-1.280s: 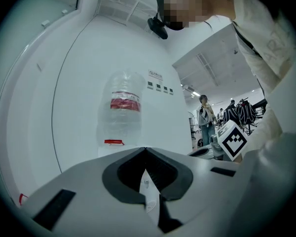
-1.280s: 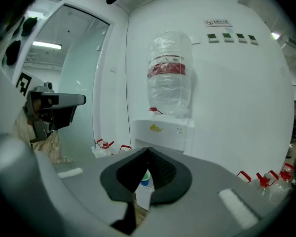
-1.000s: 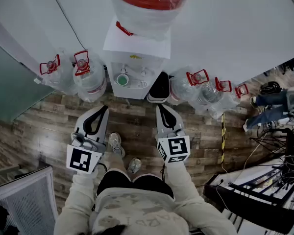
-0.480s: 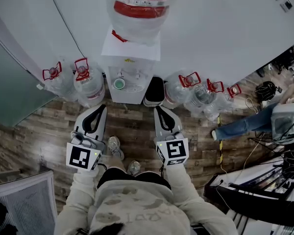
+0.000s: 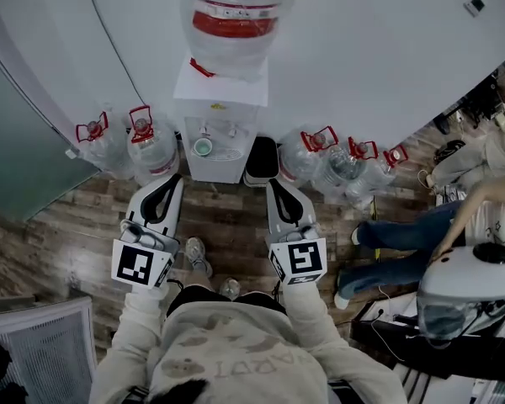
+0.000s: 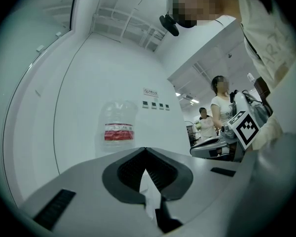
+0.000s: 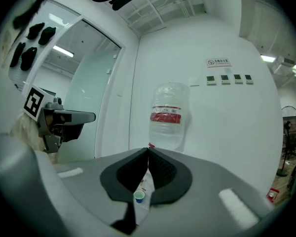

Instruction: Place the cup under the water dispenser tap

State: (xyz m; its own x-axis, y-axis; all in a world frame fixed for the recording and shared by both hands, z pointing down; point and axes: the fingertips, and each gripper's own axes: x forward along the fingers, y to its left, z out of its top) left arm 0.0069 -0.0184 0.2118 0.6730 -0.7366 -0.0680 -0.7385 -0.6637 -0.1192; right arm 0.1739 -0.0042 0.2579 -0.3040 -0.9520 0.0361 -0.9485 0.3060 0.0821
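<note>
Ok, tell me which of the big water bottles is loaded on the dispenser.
The red-banded bottle upside down atop the white dispenser. The other bottles stand on the floor beside it, with red handles.

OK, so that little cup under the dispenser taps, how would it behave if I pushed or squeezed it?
The cup looks small and thin, so it is probably light and easily slid along the drip tray by a nudge. It stands upright, so a push near the rim may tip it. A hard squeeze might crumple it; its fill cannot be seen.
</note>
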